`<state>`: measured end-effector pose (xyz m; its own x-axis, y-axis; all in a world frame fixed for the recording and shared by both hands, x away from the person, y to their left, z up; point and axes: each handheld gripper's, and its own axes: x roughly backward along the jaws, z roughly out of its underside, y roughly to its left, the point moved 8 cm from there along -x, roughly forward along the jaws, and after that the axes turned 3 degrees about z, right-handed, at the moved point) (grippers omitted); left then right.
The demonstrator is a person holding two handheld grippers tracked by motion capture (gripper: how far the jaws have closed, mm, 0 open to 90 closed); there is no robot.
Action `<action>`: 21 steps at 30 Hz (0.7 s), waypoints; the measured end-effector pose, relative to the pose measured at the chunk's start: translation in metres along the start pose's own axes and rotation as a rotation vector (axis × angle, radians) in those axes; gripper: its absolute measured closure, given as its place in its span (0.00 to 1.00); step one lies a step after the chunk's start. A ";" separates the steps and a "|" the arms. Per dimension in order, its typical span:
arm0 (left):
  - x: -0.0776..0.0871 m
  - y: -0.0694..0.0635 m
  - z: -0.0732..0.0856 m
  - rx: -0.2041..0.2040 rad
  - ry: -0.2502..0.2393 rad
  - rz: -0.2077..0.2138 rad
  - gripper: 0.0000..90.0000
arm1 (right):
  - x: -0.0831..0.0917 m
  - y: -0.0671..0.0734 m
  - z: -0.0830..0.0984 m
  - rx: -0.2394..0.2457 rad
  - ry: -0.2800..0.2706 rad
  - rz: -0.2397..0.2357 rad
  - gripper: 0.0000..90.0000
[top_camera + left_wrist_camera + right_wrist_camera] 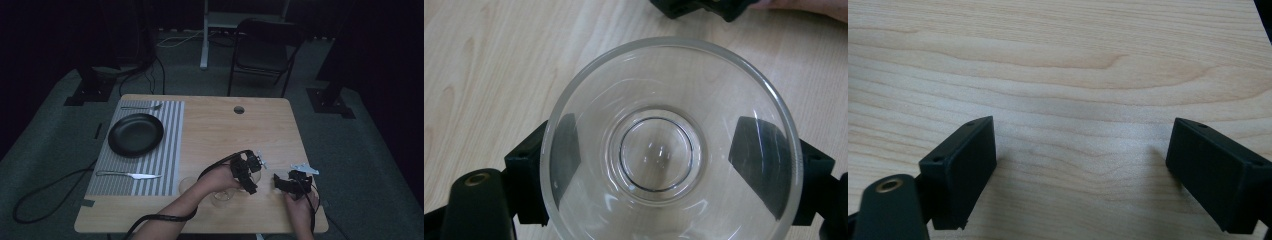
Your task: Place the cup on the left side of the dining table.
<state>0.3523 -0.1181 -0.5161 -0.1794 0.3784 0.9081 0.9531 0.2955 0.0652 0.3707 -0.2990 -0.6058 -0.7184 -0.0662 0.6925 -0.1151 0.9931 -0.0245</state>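
Clamped on a clear glass (671, 140), the left tool (246, 172) grips it from both sides: in the left gripper view its two black jaws press against the outside of the glass wall, their pads seen through it, and the camera looks straight down into the round mouth to the ringed base. Below the glass lies the pale wood of the table (489, 65), and at the top edge of that view a dark part of the other tool shows with a bit of a hand beside it. In the high view the left tool sits at the near right part of the table, the glass showing faintly beneath it, and a cable trails from it back along the forearm.

Just to its right, the right tool (294, 184) is held near the table's near right corner. Its jaws stand wide apart in the right gripper view, with bare wood grain between them and nothing held.

Farther off, on the left half of the table, a grey striped placemat (172, 150) carries a black plate (135, 134). A knife (129, 174) lies on the mat on the near side of the plate and a fork (141, 107) on the far side. Beyond the table stands a dark folding chair (264, 50).
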 end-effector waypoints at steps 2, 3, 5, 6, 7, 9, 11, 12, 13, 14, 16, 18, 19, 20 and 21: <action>0.002 0.002 0.001 0.010 -0.002 -0.008 0.20 | 0.000 0.000 0.000 0.000 0.000 0.000 0.14; 0.004 0.006 0.003 0.014 -0.004 -0.015 0.20 | 0.000 0.000 0.000 0.000 0.000 0.000 0.14; 0.006 0.009 0.005 0.020 -0.007 -0.020 0.20 | 0.000 0.000 0.000 0.000 -0.001 0.000 0.14; 0.007 0.012 0.007 0.022 -0.006 -0.027 0.20 | 0.000 0.000 0.000 0.000 -0.001 0.000 0.14; 0.008 0.014 0.008 0.027 -0.004 -0.031 0.20 | 0.000 0.000 0.000 -0.001 -0.001 0.000 0.14; 0.011 0.018 0.012 0.040 -0.006 -0.027 0.20 | 0.000 0.000 0.000 0.000 -0.001 0.001 0.14; 0.013 0.020 0.015 0.047 -0.005 -0.024 0.20 | 0.000 0.000 0.000 0.000 -0.001 0.001 0.14; 0.014 0.022 0.017 0.052 -0.004 -0.027 0.20 | 0.000 0.000 0.000 0.001 -0.001 0.001 0.14; 0.014 0.023 0.019 0.053 0.002 -0.028 0.20 | 0.000 0.000 0.000 0.000 -0.001 0.001 0.14; 0.015 0.025 0.021 0.057 0.003 -0.031 0.20 | 0.000 0.000 0.000 0.000 -0.001 0.001 0.14; 0.017 0.027 0.024 0.062 0.004 -0.035 0.20 | 0.000 0.000 0.000 0.000 -0.001 0.000 0.14; 0.019 0.030 0.028 0.072 0.004 -0.038 0.20 | 0.000 0.000 0.000 0.000 -0.001 0.001 0.14; 0.020 0.031 0.029 0.076 0.003 -0.041 0.20 | 0.000 0.000 0.000 0.000 -0.001 0.001 0.14; 0.021 0.033 0.031 0.082 0.004 -0.045 0.20 | 0.000 0.000 0.000 0.000 -0.001 0.001 0.14; 0.022 0.035 0.033 0.084 0.010 -0.046 0.20 | 0.000 0.000 0.000 0.001 -0.001 0.001 0.14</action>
<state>0.3733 -0.0709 -0.5079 -0.2198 0.3544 0.9089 0.9202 0.3847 0.0725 0.3708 -0.2991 -0.6057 -0.7192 -0.0658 0.6917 -0.1152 0.9930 -0.0254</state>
